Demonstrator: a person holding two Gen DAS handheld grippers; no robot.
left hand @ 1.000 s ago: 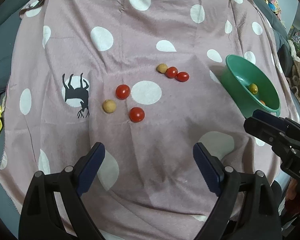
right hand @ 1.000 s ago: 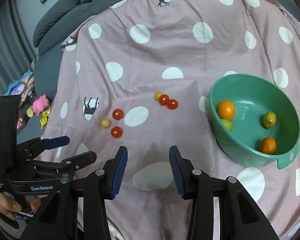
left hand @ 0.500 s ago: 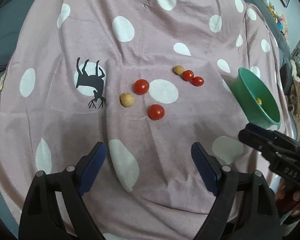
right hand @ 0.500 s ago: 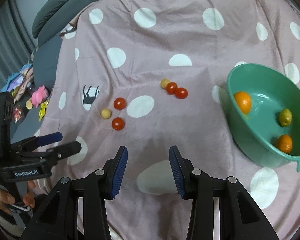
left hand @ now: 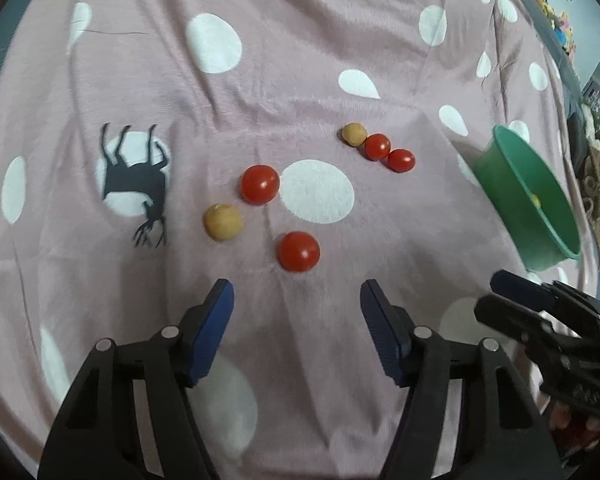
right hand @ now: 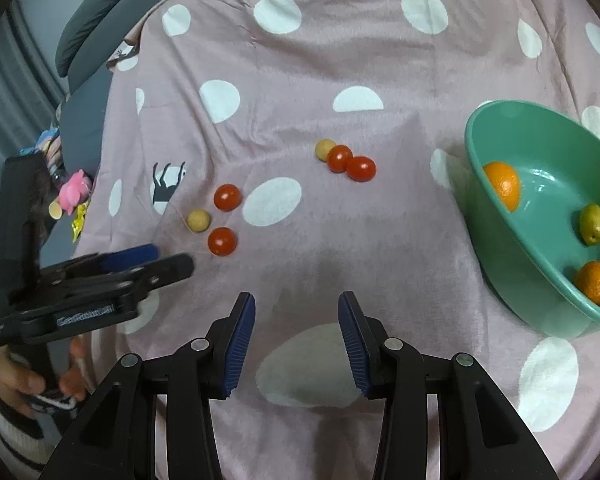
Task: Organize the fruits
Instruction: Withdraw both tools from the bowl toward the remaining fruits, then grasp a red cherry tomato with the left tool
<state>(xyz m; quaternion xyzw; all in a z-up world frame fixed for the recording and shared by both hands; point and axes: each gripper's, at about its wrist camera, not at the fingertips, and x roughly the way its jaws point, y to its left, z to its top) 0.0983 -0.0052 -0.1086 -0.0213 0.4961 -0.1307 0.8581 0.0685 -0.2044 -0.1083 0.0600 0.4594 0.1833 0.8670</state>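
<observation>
On the pink dotted cloth point(left hand: 260, 80) lie red cherry tomatoes and small tan fruits. My left gripper point(left hand: 296, 300) is open and empty, just short of the nearest tomato point(left hand: 299, 251). Beyond it lie a tan fruit point(left hand: 223, 222) and a second tomato point(left hand: 259, 184). Farther right, a tan fruit point(left hand: 354, 134) touches two tomatoes point(left hand: 388, 153). The green bowl point(right hand: 500, 248) at right holds two oranges point(right hand: 502, 190) and a lime point(right hand: 592, 224). My right gripper point(right hand: 296, 316) is open and empty over bare cloth; the nearest tomato point(right hand: 222, 241) is ahead left.
The left gripper point(right hand: 132, 264) shows at the left of the right wrist view; the right gripper point(left hand: 540, 312) shows at lower right of the left wrist view. Grey cushions point(right hand: 100, 12) and small toys point(right hand: 74, 192) lie beyond the cloth's left edge.
My left gripper has moved forward and down toward the near tomato group, which now looks larger. My right gripper has shifted slightly left and forward; the bowl sits further right in its view.
</observation>
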